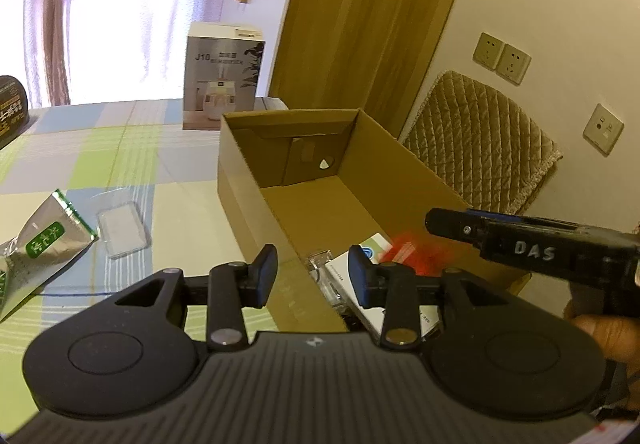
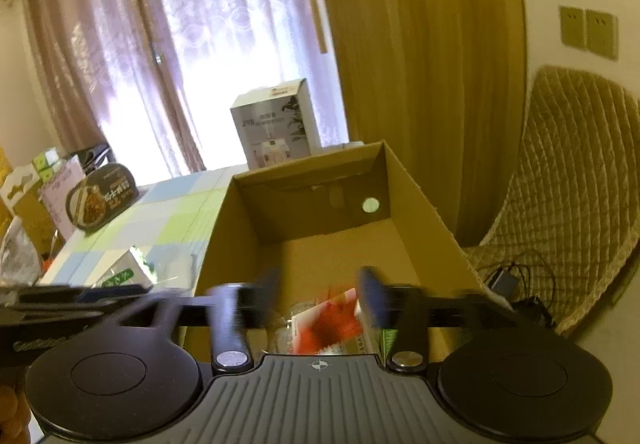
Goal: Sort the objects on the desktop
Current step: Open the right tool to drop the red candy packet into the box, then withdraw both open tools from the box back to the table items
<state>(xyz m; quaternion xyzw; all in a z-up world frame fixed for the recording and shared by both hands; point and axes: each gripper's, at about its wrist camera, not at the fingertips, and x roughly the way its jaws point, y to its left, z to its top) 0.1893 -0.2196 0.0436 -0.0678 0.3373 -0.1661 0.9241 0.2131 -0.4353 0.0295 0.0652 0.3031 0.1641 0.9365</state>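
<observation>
Cardboard box (image 1: 348, 180) under both tongs — left tongs (image 1: 313, 274), right tongs (image 2: 320, 294) wide, empty; green pouch (image 1: 44, 240), clear case (image 1: 122, 228) beside.

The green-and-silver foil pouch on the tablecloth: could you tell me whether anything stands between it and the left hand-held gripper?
Nothing visible does. The green-and-silver foil pouch lies on open checked tablecloth, left of the open left hand-held gripper; the clear plastic case lies beside it.

A: The red item (image 2: 334, 322) in the cardboard box (image 2: 416, 196) is smeared by motion blur; I can't name it.

B: Same for the right gripper (image 2: 322, 294), its fingers streaked. The green-labelled foil pouch (image 1: 38, 244) runs off the left edge.
</observation>
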